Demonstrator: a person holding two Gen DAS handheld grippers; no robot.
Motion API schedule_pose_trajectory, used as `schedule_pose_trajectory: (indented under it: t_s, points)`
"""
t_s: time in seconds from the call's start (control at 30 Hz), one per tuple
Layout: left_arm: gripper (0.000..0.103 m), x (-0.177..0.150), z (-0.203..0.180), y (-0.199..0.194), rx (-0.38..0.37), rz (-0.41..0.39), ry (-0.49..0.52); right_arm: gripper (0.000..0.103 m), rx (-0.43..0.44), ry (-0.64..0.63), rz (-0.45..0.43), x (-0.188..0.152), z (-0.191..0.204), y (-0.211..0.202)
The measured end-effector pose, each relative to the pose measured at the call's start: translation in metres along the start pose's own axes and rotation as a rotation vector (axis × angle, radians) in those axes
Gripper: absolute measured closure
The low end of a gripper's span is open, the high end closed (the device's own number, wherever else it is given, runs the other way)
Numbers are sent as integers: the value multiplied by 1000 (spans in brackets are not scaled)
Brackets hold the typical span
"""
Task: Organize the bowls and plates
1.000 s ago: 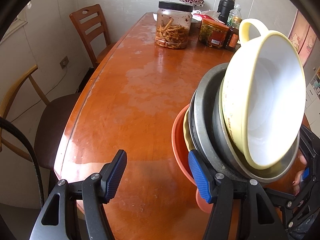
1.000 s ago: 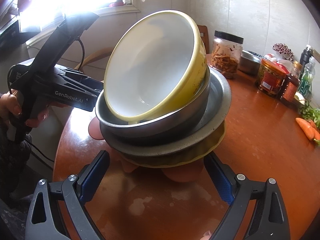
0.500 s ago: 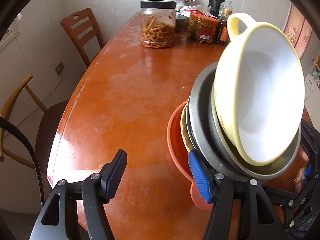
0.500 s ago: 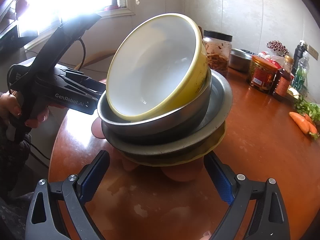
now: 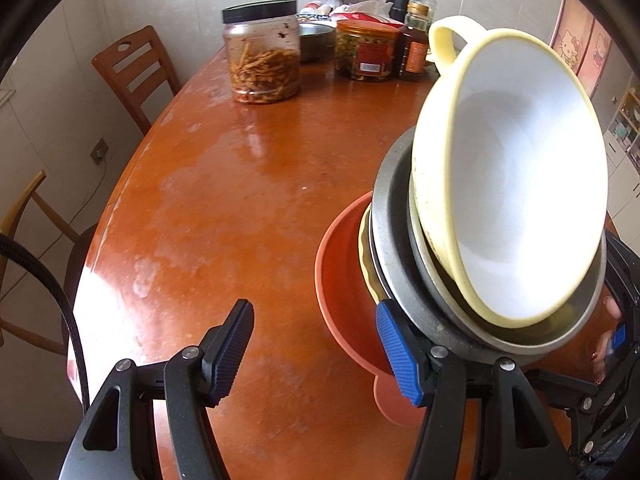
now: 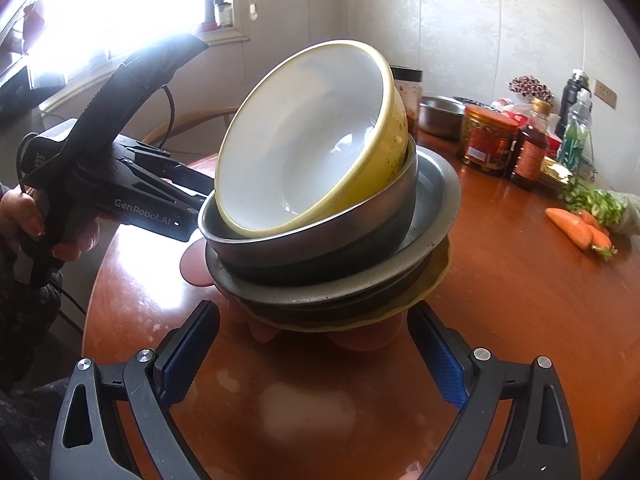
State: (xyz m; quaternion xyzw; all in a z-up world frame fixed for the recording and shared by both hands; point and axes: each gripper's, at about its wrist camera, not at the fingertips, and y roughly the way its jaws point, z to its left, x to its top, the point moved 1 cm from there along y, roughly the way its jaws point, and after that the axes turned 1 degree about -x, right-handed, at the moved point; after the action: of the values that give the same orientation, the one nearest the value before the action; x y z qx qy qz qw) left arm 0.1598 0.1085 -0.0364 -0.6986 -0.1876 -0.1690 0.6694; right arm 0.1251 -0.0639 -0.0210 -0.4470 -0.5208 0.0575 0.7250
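Steel-and-ceramic stack point(image 6: 320, 248): on the near end of the table point(image 6: 500, 300), leaning, just beyond both claws.
Right gripper point(image 6: 312, 330): jaws wide, stack's base between them; pinching or not, I can't tell.
Left gripper point(image 5: 314, 344): part open, nothing between; one finger against the stack's side.
Handling: looks heavy, stiff, slippery, with a breakable top bowl; grip low, at the orange bowl point(image 5: 340, 280).
Axis: tipped off upright; the yellow bowl point(image 6: 312, 140) mouth faces near-left.

Snack jar point(image 5: 262, 54), carrots point(image 6: 580, 227), chair point(image 5: 136, 70) around table point(image 5: 240, 184).

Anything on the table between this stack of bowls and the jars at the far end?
Nothing visible: the tabletop lies bare between the stack of bowls and the clear jar.
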Motion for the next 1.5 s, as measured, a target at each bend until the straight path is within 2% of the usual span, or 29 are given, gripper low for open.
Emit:
schedule_pose_trajectory:
  t_s: [0.73, 1.27, 1.43, 1.5]
  points:
    - [40, 24, -48, 21, -39, 10, 75, 7, -78, 63, -12, -24, -32, -28]
    - [39, 18, -38, 22, -76, 6, 33, 7, -64, 91, 10, -20, -28, -27]
    - [37, 15, -33, 21, -67, -1, 22, 7, -78, 100, 16, -18, -30, -25]
    - [36, 12, -28, 17, -85, -13, 4, 7, -85, 102, 15, -18, -29, -27]
